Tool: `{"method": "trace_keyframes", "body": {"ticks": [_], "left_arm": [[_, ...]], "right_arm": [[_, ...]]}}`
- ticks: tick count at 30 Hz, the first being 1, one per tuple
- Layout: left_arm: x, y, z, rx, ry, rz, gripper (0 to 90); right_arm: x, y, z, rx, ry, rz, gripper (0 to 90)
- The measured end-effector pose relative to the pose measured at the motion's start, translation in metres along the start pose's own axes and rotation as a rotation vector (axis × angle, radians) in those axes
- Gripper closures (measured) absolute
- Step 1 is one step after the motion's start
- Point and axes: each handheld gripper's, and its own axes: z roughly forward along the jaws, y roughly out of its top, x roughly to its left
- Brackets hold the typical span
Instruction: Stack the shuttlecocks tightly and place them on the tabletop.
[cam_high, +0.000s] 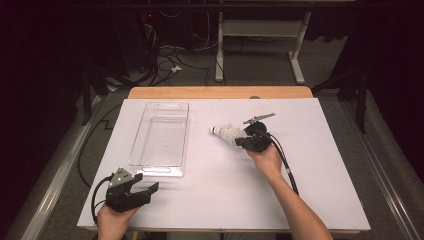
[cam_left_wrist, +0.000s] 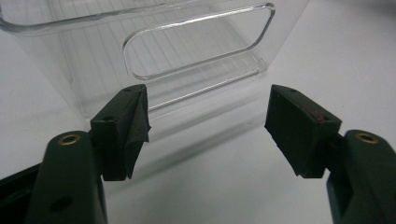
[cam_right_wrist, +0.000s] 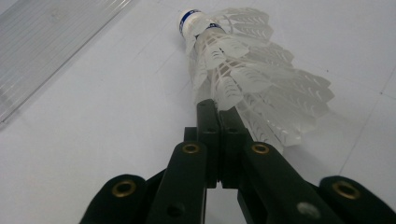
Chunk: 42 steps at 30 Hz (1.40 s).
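Between shut tool (cam_right_wrist: 217, 109) pads: white feathered shuttlecock (cam_right_wrist: 252, 79)

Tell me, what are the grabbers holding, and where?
The right hand-held gripper pinches a white shuttlecock by the edge of its feather skirt. The left hand-held gripper is open, holding nothing.

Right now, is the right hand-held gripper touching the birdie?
Touching. The right gripper view shows the right hand-held gripper pinched shut on the shuttlecock skirt's edge.
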Motion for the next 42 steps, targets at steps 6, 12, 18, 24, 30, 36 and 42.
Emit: {"method": "trace_keyframes", "body": {"ticks": [6,12,18,24,30,36,42], "left_arm": [[-0.0001,-0.0002,-0.0003,-0.001,0.001,0.000,31.1],[0.0000,-0.0001,-0.0001,-0.001,0.000,0.000,31.1],[-0.0002,-0.0003,-0.0004,-0.002,0.001,0.000,31.1],[-0.0001,-0.0002,-0.0003,-0.001,0.001,0.000,31.1],[0.0001,-0.0002,-0.0004,-0.001,0.000,0.000,31.1],[0.0000,-0.0004,-0.0007,-0.002,-0.001,0.000,31.1],[-0.0001,-0.0002,-0.0004,-0.002,-0.001,0.001,31.2]], "right_arm": [[0.0030,0.0040,0.0042,0.003,0.007,-0.008,90.0],[0.0046,0.0060,0.0064,-0.001,0.012,-0.010,90.0],[0.0035,0.0055,0.0080,-0.004,0.016,-0.005,90.0],[0.0028,0.0051,0.0083,-0.005,0.017,-0.004,90.0],[0.0030,0.0050,0.0083,-0.004,0.015,-0.006,89.5],[0.0019,0.0040,0.0090,0.002,0.012,-0.004,88.8],[0.0025,0.0040,0.0093,0.004,0.011,-0.004,88.5]]}}
